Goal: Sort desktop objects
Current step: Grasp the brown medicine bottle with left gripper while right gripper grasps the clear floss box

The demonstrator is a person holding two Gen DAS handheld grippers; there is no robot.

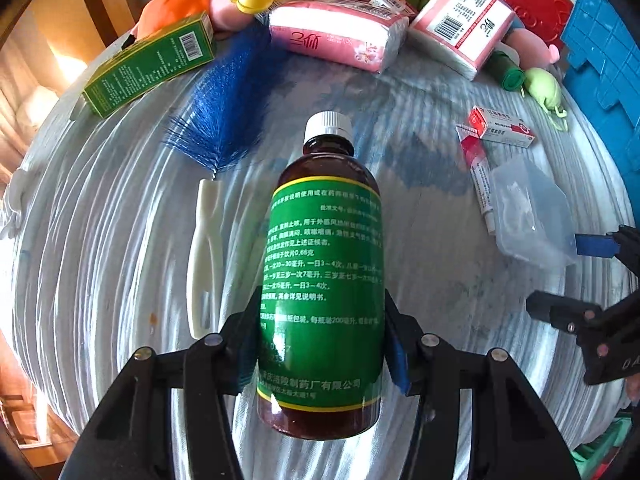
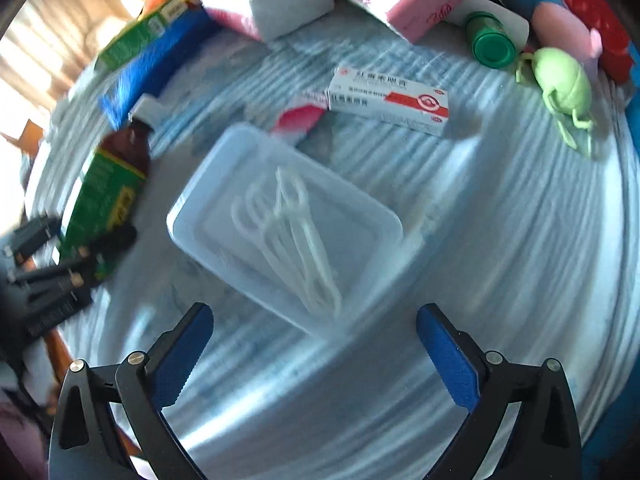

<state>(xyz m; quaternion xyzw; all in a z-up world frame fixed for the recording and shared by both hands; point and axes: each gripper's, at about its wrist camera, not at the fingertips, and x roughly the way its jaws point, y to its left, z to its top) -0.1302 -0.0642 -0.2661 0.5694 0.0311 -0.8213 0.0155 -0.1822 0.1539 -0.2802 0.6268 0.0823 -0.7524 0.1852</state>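
Note:
My left gripper is shut on a brown medicine bottle with a green label and white cap, held above the striped table; the bottle also shows in the right wrist view. My right gripper is open and empty, just in front of a clear plastic box holding white floss picks. That box also shows in the left wrist view, with the right gripper beside it. A blue bottle brush with a white handle lies left of the bottle.
A green carton, two pink tissue packs, a red-white medicine box with a tube, a green cylinder, a green bug toy, plush toys and a blue crate crowd the far edge.

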